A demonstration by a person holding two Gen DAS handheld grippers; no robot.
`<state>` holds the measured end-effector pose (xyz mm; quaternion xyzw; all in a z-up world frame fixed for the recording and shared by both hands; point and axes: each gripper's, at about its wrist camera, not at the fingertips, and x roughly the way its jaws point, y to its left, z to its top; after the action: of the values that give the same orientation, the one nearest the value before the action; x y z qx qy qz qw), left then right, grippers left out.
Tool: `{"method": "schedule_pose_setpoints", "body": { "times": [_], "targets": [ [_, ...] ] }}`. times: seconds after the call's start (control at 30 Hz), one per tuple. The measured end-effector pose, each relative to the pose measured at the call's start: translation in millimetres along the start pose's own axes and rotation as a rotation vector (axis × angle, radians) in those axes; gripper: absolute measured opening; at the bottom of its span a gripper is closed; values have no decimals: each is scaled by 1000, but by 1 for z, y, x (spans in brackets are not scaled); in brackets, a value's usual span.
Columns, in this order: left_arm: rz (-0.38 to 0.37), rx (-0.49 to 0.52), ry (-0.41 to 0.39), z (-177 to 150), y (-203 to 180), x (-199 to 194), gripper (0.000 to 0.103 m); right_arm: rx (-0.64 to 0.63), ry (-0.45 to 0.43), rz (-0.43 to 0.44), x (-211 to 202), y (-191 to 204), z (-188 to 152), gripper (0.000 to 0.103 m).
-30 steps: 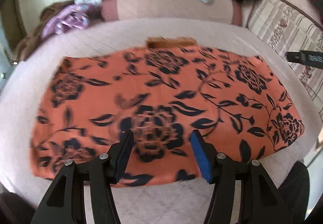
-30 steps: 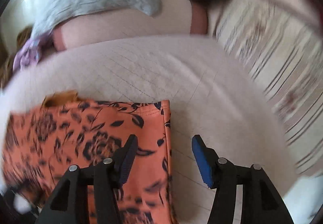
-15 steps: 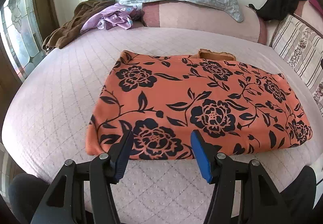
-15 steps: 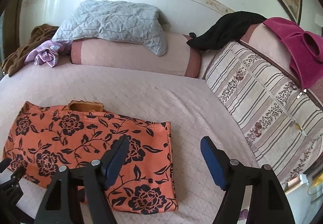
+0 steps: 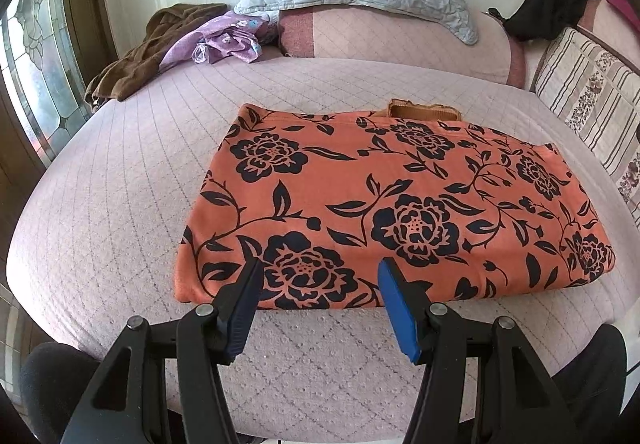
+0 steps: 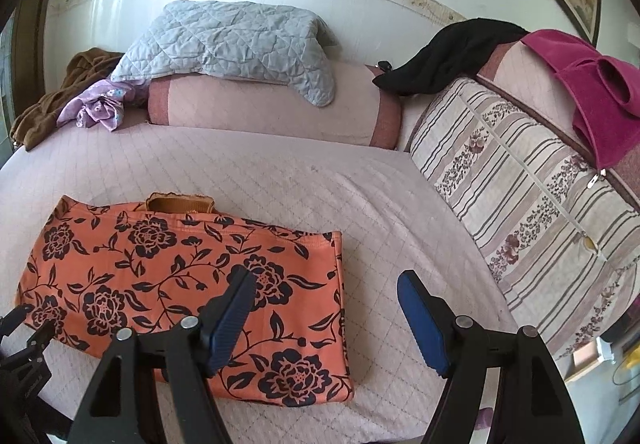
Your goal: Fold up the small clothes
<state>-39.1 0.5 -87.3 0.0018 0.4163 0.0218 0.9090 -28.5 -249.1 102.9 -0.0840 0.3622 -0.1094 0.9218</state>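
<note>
Pink bedspread [image 5: 120, 203]: folded orange garment [image 5: 400, 203], maybe-brown clothes [image 5: 132, 55] beyond.

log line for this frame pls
stage: garment folded flat | left gripper: open, empty | right gripper: open, empty | orange floral garment: on bed

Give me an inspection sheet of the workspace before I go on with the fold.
Surface: pink quilted bed cover, lying flat around the work.
Job's things: orange floral garment, folded into a flat rectangle near the front edge; a brown waistband sticks out at its far side.
Clutter: brown garment and purple cloth heaped at the far left; grey quilted pad on the bolster; black garment and magenta cloth over the striped cushion.
Grippers: left gripper open above the garment's near edge, holding nothing; right gripper open over its right edge, holding nothing.
Cables: nothing seen.
Surroundings: white wall with a patterned border; leaded glass panel at left.
</note>
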Motion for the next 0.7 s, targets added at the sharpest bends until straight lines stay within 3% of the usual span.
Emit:
{"method": "schedule_pose_setpoints", "body": {
  "times": [0.1, 0.2, 0.27, 0.33, 0.47, 0.57, 0.7],
  "targets": [
    [3, -1, 0, 1, 2, 1, 60, 56, 41, 77, 5, -7, -7, 77],
    [12, -7, 6, 2, 6, 5, 61, 209, 147, 291, 20, -18, -33, 80],
    [18, -8, 20, 2, 8, 11, 61, 347, 266, 467, 41, -23, -66, 80],
    [22, -3, 35, 2, 8, 16, 61, 461, 393, 562, 70, -24, -99, 80],
    [24, 2, 34, 8, 5, 18, 61, 684, 469, 630, 110, -46, -133, 80],
    [20, -3, 33, 14, 1, 20, 62, 874, 445, 661, 131, -70, -140, 80],
    [15, 16, 42, 19, -7, 25, 62, 1011, 417, 670, 150, -88, -144, 75]
  ]
}}
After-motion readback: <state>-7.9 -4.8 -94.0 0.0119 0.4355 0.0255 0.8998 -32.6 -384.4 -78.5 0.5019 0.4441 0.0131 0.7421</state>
